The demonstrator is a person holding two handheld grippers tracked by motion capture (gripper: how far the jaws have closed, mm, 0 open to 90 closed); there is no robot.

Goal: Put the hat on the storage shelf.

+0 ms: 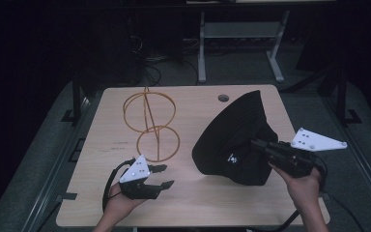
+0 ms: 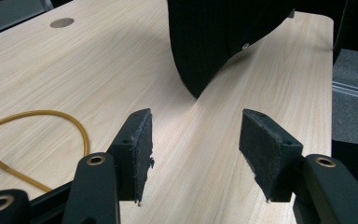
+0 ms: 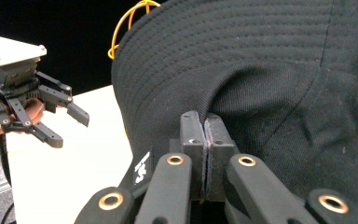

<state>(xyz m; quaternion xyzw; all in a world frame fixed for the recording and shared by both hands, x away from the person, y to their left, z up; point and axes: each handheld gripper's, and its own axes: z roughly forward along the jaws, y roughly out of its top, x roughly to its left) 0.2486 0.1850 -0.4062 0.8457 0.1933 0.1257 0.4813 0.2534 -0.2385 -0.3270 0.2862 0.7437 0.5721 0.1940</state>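
Hat (image 1: 236,135) sits on the right side of the table (image 1: 193,203) in the high view, pinched by the right gripper (image 1: 257,143), while the left gripper (image 1: 161,176) gapes near a wire stand (image 1: 150,124). Left gripper view: pads (image 2: 140,149) wide apart, nothing between (just bare wood). Right gripper view: jaws shut tight on hat cloth

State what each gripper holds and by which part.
Right gripper: shut on the black hat, pinching a fold of its fabric near the brim. Left gripper: open, holding nothing.
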